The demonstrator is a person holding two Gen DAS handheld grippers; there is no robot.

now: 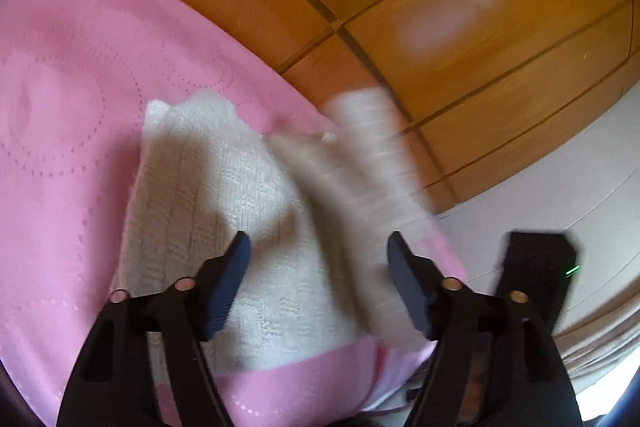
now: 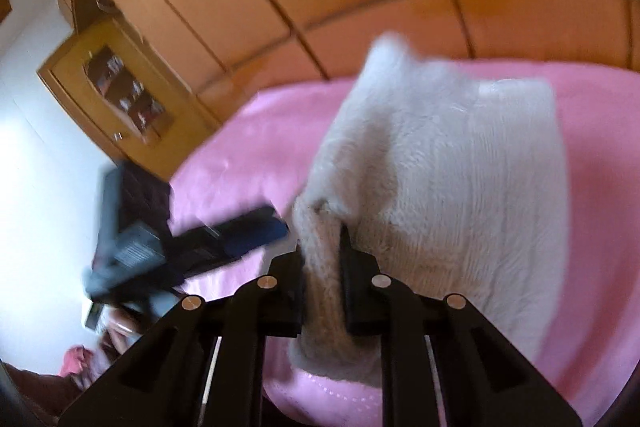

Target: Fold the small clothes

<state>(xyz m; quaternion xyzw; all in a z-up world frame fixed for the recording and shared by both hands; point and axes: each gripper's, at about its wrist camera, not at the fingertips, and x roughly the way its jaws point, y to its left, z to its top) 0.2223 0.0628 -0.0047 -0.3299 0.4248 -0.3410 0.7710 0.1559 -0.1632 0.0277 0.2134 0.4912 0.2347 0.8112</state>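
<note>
Right gripper [image 2: 322,247] fingers clamped on blurred white knit garment [image 2: 440,187], left gripper [image 1: 318,247] fingers spread apart.

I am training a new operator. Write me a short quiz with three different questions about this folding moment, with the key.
1. True or false: the left gripper is open above the white knitted garment.
2. Which gripper clamps the garment? A) left B) right C) neither
3. Fill in: the garment lies on a ____ bedspread.

Key: 1 true; 2 B; 3 pink.
</note>
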